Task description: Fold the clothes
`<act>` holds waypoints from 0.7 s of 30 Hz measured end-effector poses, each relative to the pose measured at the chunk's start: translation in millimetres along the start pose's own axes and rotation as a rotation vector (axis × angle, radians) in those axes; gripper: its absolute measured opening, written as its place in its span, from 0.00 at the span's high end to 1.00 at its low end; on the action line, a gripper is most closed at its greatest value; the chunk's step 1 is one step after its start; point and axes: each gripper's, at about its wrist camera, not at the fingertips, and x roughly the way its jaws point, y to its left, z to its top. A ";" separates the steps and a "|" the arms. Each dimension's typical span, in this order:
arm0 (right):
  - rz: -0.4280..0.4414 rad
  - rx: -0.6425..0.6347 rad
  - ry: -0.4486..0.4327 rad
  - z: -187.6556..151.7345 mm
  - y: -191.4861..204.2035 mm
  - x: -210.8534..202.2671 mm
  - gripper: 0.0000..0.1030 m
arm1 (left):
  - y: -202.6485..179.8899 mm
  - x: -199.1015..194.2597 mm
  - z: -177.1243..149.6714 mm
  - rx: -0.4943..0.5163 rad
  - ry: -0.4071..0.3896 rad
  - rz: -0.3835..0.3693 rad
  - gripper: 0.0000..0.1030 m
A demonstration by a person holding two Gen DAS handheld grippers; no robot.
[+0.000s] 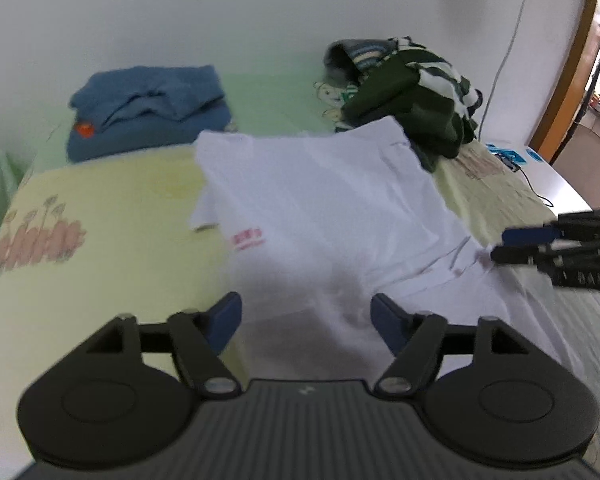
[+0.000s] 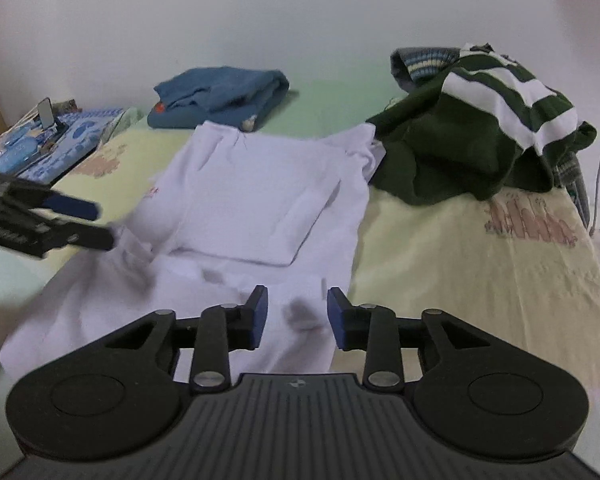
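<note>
White shirt: my white shirt [image 2: 260, 200] lies spread on the yellow blanket [image 2: 460, 248] in the middle of the bed. One side looks folded over already, with a flat panel on top.
Left gripper: my left gripper [image 1: 306, 320] hangs just above the near part of the shirt. Its fingers are spread wide and hold nothing.
Right gripper: my right gripper [image 2: 297, 314] is over the near hem of the shirt. Its fingers are apart too, with shirt cloth showing between them, but I don't think they pinch it yet.
Step now: I think I am getting ready to grab the near edge with both grippers and fold it up toward the collar.
How to do it well: I should go down low so each gripper catches the whole edge, all layers. I should grab at the two corners, level with each other. Then lift both together and lay the cloth down flat, so no bumps stay.
Watch out: the green striped top [image 2: 480, 128] touches the far corner of the shirt. I should not drag it along.
Other clothes: a blue towel [image 2: 220, 92] sits folded at the back, apart from the shirt.
Blur: the shirt looks fuzzy in the left view, so small creases are hard to see.
</note>
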 end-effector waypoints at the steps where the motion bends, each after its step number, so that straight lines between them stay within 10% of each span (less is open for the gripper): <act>1: 0.006 -0.015 0.004 0.6 -0.5 4.2 0.64 | 3.5 0.2 -2.8 -0.011 0.012 0.004 0.28; 6: 0.008 -0.014 0.015 0.1 -5.9 11.0 0.64 | 8.0 7.4 -9.4 -0.052 0.031 0.010 0.29; 9: 0.002 0.001 0.019 -0.8 -9.7 12.5 0.93 | 7.0 11.5 -11.2 -0.064 0.027 0.011 0.34; 21: -0.027 0.111 0.029 -13.4 -23.2 26.4 0.95 | -4.4 27.2 -11.3 0.024 0.035 0.067 0.33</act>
